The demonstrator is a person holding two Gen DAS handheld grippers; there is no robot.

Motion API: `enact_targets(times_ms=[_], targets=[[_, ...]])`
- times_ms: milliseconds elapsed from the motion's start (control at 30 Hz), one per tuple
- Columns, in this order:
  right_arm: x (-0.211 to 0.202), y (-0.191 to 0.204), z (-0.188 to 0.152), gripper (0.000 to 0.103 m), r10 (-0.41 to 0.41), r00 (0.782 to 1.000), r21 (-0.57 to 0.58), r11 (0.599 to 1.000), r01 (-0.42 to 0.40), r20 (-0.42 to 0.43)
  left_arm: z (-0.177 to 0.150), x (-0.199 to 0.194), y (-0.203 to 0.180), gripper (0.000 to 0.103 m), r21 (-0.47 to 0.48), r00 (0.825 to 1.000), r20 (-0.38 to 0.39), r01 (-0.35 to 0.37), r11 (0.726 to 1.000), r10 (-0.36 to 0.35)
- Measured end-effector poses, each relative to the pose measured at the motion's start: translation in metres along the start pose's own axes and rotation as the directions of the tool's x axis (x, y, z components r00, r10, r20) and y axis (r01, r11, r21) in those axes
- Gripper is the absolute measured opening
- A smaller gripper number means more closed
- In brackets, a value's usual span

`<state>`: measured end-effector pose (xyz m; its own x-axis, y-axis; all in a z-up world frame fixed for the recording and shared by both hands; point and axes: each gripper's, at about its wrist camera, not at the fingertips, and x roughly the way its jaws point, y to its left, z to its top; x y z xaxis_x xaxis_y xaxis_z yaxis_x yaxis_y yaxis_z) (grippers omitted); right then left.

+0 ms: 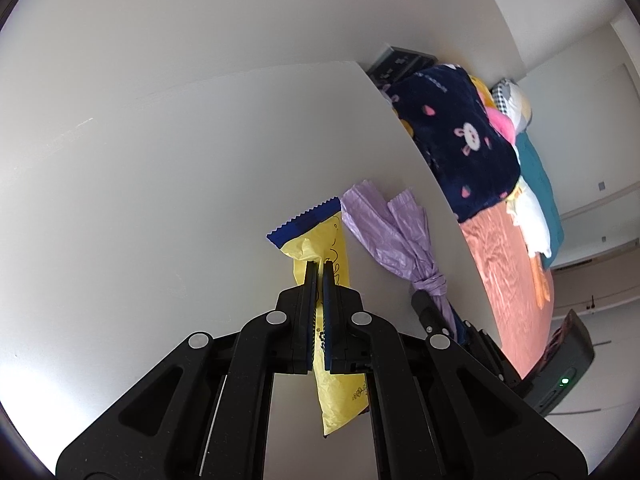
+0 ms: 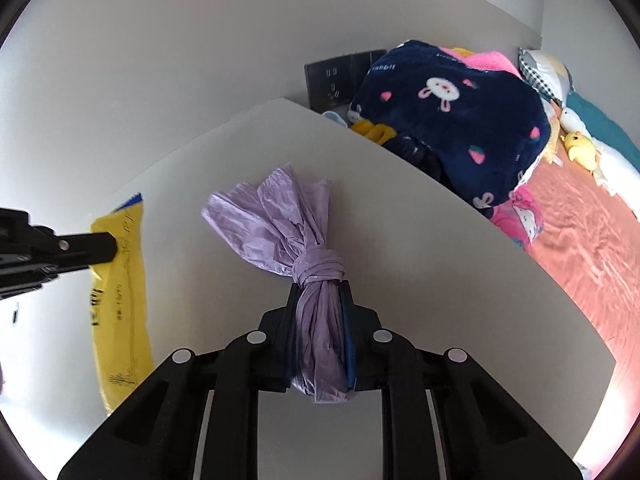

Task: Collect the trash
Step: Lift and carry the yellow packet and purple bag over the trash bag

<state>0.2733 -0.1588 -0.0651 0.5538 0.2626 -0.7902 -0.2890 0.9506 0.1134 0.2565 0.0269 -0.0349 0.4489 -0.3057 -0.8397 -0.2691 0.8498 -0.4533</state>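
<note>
The left gripper (image 1: 319,270) is clamped tight on a yellow snack wrapper (image 1: 336,384) with a blue serrated end, held over the white table (image 1: 160,200). Just beside it, the right gripper (image 2: 320,292) is closed around the neck of a knotted purple plastic bag (image 2: 276,224), its jaws pinching just below the knot. What the bag contains I can't tell; it looks fairly flat. Beyond the table edge lies a navy rabbit blanket (image 2: 452,120) on a bed with an orange sheet (image 2: 580,248).

A home bedroom, probably: bed (image 2: 580,248) with rabbit-print blanket (image 2: 460,120) and plush toys (image 2: 580,148) at two o'clock.
</note>
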Motion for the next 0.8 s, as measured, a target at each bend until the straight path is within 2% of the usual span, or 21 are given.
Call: enact_targets(times_ms=[400, 800], targets=[[-0.061, -0.02, -0.02, 0.019, 0.001, 0.999, 0.06, 0.998, -0.004, 0.047, -0.036, -0.009, -0.03, 0.001, 0.095, 0.999, -0.016, 0.033, 0.995, -0.031], [-0.119, -0.034, -0.051, 0.019, -0.018, 0.995, 0.111, 0.994, 0.008, 0.096, -0.076, -0.027, -0.061, 0.001, 0.205, 0.999, -0.022, 0.047, 0.978, -0.043]])
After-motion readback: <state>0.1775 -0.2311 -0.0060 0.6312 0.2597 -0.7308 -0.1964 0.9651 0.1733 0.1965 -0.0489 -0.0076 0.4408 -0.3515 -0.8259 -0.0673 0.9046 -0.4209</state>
